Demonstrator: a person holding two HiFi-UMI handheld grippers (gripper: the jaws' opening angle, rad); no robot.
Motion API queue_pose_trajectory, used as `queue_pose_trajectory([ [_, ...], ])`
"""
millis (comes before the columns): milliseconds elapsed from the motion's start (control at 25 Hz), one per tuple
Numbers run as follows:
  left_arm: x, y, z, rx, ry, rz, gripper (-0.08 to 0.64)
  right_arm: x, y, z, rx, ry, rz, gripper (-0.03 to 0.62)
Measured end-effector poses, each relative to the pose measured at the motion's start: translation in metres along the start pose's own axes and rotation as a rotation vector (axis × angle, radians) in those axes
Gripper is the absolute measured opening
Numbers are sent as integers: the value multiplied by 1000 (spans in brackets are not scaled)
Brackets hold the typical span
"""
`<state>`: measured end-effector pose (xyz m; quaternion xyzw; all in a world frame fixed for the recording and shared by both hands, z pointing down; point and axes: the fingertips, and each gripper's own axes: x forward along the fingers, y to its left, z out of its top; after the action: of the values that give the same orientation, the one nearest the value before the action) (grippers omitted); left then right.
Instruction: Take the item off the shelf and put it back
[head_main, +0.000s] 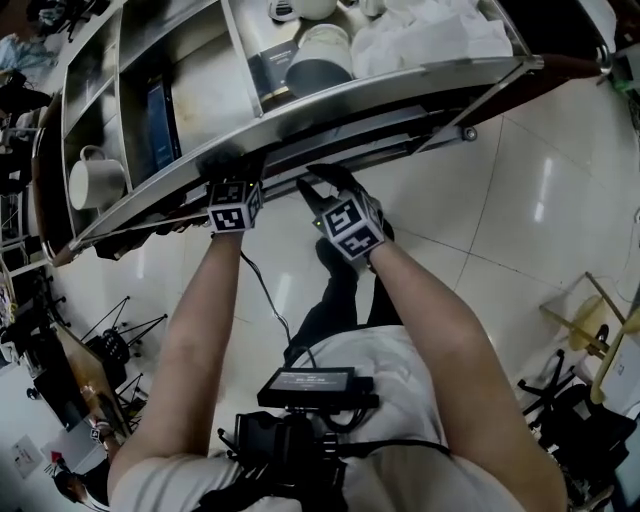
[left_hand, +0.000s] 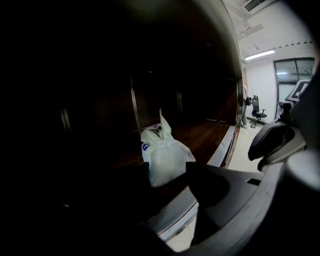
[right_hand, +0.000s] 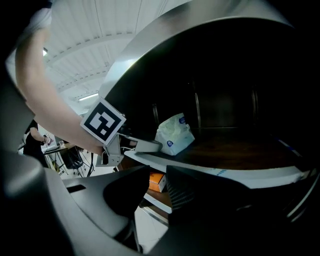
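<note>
Ceiling strip lights (left_hand: 260, 54) shine bright on the glossy white floor (head_main: 520, 180), which throws back glare. Inside the shelf (left_hand: 200, 137) it is near black; only the pale bag (left_hand: 165, 160) catches light. Every view bends strongly toward its edges.

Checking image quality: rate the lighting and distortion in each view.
Head view: well lit, glare on the floor tiles, edges bowed. Left gripper view: shelf nearly black, only the white bag bright. Right gripper view: dark shelf, bright ceiling, fisheye curve.

The blue print on the white bag (left_hand: 165, 160) is too small to read. An orange box (right_hand: 156, 182) shows only partly between the right gripper's (right_hand: 158, 171) jaws, its label unreadable
</note>
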<state>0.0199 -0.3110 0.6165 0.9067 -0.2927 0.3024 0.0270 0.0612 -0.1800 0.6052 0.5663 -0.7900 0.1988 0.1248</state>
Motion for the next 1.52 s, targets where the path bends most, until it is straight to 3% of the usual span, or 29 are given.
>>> queue_pose_trajectory([
  [80,4,-7,7,37,3,-21,234,-4,-4,-1,10,-3,-7,112],
  [280,5,-13,8,67,-10,-7,38,-12,-17,-7,47,-3,-34,112],
  [320,3,-13,7,64,-9,2,30,-13,-18,-8,51,-2,-37,112],
  [800,-27,-38,6,56,-46,-26,20,-21,-15,-9,45,2,-32,112],
  [1160,-65,-67,-3,-3,-73,-76,18,-35,-10,-3,19,-10,-11,112],
  [1520,-127,-83,-14,-82,-96,-78,18,-59,16,3,-39,-25,63,112],
])
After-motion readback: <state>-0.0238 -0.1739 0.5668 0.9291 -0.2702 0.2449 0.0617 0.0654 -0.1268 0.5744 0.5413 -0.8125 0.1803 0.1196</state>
